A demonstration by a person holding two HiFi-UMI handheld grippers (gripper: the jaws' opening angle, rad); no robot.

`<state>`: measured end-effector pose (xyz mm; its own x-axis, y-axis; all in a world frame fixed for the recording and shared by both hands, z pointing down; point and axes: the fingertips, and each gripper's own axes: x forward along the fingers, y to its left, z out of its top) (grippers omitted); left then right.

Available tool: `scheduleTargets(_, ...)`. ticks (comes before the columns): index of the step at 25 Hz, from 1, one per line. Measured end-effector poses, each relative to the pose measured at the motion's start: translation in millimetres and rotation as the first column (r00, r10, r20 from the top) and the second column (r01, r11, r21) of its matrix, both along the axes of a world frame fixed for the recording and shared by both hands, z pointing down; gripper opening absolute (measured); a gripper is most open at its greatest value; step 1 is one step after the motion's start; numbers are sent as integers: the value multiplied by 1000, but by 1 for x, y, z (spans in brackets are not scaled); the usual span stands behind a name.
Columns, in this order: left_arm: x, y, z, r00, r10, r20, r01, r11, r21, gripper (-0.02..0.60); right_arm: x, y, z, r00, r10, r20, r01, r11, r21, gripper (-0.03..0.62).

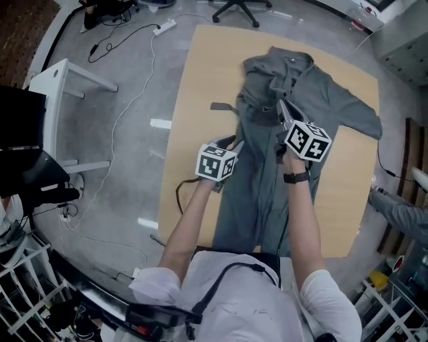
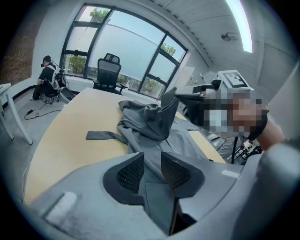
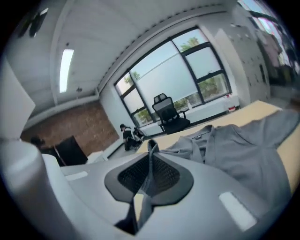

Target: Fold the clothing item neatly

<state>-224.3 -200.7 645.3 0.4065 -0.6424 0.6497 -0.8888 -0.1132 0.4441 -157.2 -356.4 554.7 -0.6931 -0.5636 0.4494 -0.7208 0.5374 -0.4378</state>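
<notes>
Centre of frame: left claw [image 2: 152,168] and right claw [image 3: 150,174], each clenched on a fold of the grey shirt [image 1: 261,194] spread on the tan surface [image 1: 194,100].

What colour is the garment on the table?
Plain grey garment, clearest in the head view.

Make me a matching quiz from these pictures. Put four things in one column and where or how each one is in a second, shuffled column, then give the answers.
Things
1. garment
2. grey strap
3. office chair
4. right gripper

Place or state
A. on the floor past the far edge of the table
B. shut on a thin fold of grey cloth
C. spread along the middle of the table
D. lying flat on bare wood at the garment's left side

Pairs: 1-C, 2-D, 3-A, 4-B
</notes>
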Motion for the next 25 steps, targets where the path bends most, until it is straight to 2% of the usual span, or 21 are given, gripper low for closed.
scheduleTargets(3, 12, -1, -2, 1000, -2, -19, 2, 1000, 4, 118, 51, 4, -40, 980, 115, 160, -113, 993, -21, 29)
scheduleTargets(7, 21, -5, -7, 999, -29, -31, 29, 1000, 12, 118, 120, 3, -56, 944, 238, 227, -235, 971, -39, 29)
scheduleTargets(9, 25, -7, -11, 998, -40, -43, 41, 999, 17, 119, 151, 1, -46, 927, 298, 226, -290, 954, -69, 29)
scheduleTargets(11, 30, -8, -13, 998, -36, -43, 37, 999, 20, 118, 179, 1, -21, 926, 341, 163, -331, 939, -88, 29)
scheduleTargets(14, 35, -9, -12, 1000, -19, -25, 19, 1000, 16, 118, 211, 7, 40, 935, 350, -50, -353, 931, -88, 36)
scheduleTargets(16, 39, -10, -10, 1000, -13, -18, 13, 1000, 13, 119, 229, 18, 80, 921, 339, -192, -363, 925, -109, 53)
scheduleTargets(19, 45, -13, -10, 1000, 3, -6, -3, 1000, 12, 118, 257, 40, 115, 881, 332, -338, -392, 911, -126, 135)
scheduleTargets(21, 49, -16, -11, 1000, 16, 5, -16, 1000, 14, 120, 271, 50, 124, 861, 340, -379, -410, 904, -121, 158)
scheduleTargets(25, 67, -24, -19, 998, 56, 30, -57, 998, 29, 118, 289, 56, 112, 861, 362, -357, -412, 908, -73, 158)
